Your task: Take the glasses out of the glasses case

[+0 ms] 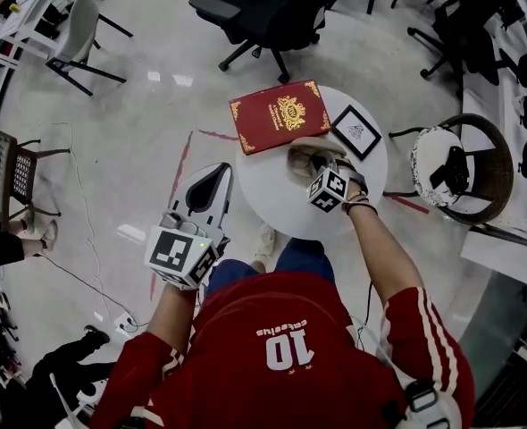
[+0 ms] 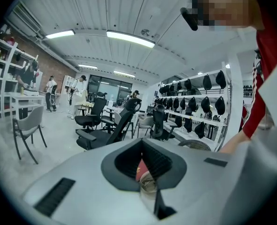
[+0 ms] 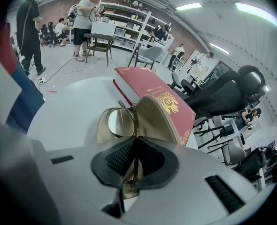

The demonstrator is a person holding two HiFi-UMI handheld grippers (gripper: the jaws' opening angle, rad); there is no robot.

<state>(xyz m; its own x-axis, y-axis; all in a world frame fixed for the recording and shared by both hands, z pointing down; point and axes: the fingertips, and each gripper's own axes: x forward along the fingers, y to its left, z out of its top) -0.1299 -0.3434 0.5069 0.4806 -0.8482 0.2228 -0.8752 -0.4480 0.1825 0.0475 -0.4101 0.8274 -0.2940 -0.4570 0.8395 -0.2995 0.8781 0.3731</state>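
White table, head view: round, centre frame; we see a red book, a black picture frame and the open glasses case on it.
Right gripper, head view: at the case, right of centre.
Left gripper, head view: just off the table's left edge, touching nothing.
Left gripper, left gripper view: we read the jaws as pressed together with nothing between them.
Right gripper, right gripper view: clenched on the gold glasses.
Glasses, right gripper view: mid-frame, inside the open beige glasses case, with the red book behind.
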